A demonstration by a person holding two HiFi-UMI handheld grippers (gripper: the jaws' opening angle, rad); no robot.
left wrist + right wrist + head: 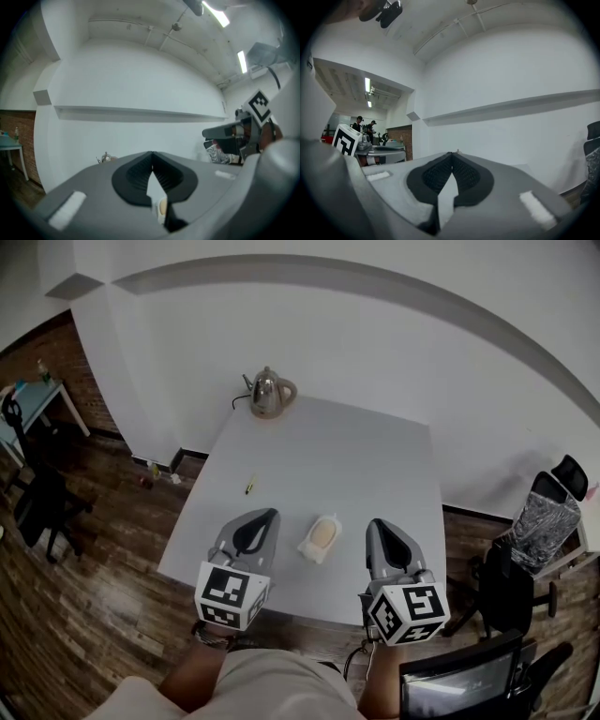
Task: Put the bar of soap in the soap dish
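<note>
A white soap dish (pixel 313 550) sits on the white table (pixel 375 465) near its front edge, with a tan bar of soap (pixel 323 535) lying in it. My left gripper (pixel 265 516) hangs shut and empty just left of the dish, apart from it. My right gripper (pixel 379 524) hangs shut and empty just right of it. In the left gripper view the jaws (pixel 152 152) meet at the tips, and a bit of the soap (pixel 162 206) shows in the gap below them. The right gripper view shows its jaws (pixel 452 153) closed on nothing, pointing level at a white wall.
A steel kettle (pixel 270 393) stands at the table's far left corner. A small yellow item (pixel 249 485) lies left of centre. Office chairs stand on the wood floor at right (pixel 553 512), at left (pixel 42 493) and near the front right (pixel 459 681).
</note>
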